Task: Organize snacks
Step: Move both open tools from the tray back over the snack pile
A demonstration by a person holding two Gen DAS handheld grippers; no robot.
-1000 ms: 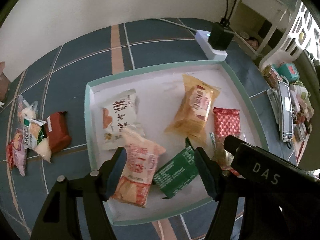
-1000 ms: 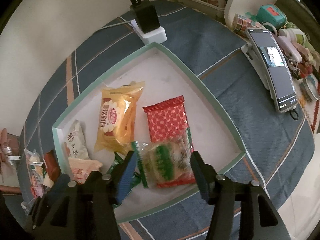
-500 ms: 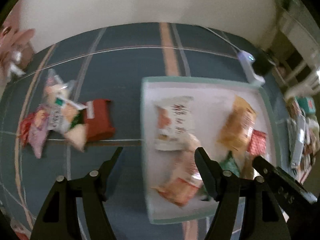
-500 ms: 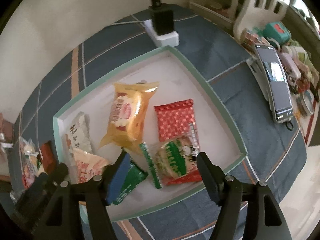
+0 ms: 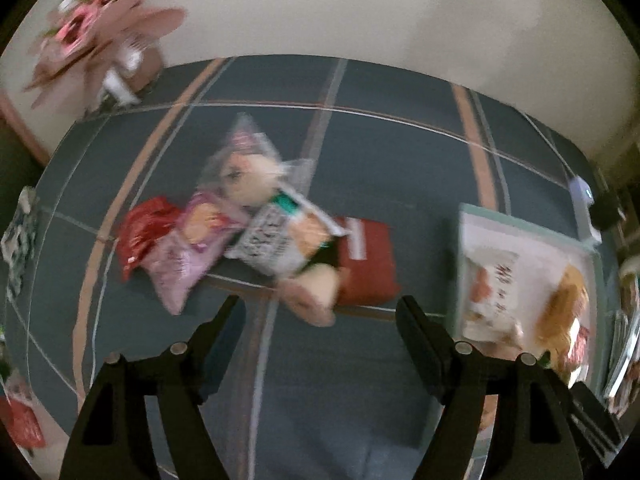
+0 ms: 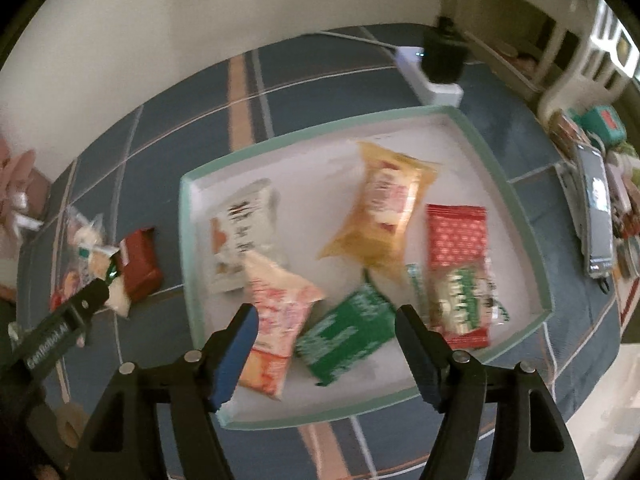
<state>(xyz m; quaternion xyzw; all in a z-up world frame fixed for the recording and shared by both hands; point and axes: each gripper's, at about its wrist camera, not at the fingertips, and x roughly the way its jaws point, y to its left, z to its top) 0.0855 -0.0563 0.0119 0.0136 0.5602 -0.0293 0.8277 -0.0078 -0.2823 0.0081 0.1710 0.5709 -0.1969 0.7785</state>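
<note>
A teal-rimmed white tray (image 6: 520, 216) holds several snack packs: a white pack (image 6: 244, 232), a yellow pack (image 6: 384, 208), a red checked pack (image 6: 456, 232), a green pack (image 6: 348, 332) and a pink-orange pack (image 6: 280, 316). My right gripper (image 6: 324, 316) is open and empty above the tray's near side. My left gripper (image 5: 318, 312) is open and empty over the cloth, just in front of a loose pile: a brown-red pack (image 5: 368, 264), a white-and-green pack (image 5: 284, 240), a pink pack (image 5: 188, 256) and a red pack (image 5: 144, 232). The tray (image 5: 464, 248) lies to its right.
A blue plaid cloth (image 5: 400, 152) covers the table. A white power strip with a black plug (image 6: 440, 68) lies behind the tray. A phone (image 6: 598, 208) and small clutter sit at the far right. A pink decoration (image 5: 96, 36) stands at the back left.
My left gripper has swung left from over the tray to the loose pile on the cloth. My right gripper has drawn back and shifted left over the tray. Both stay open.
</note>
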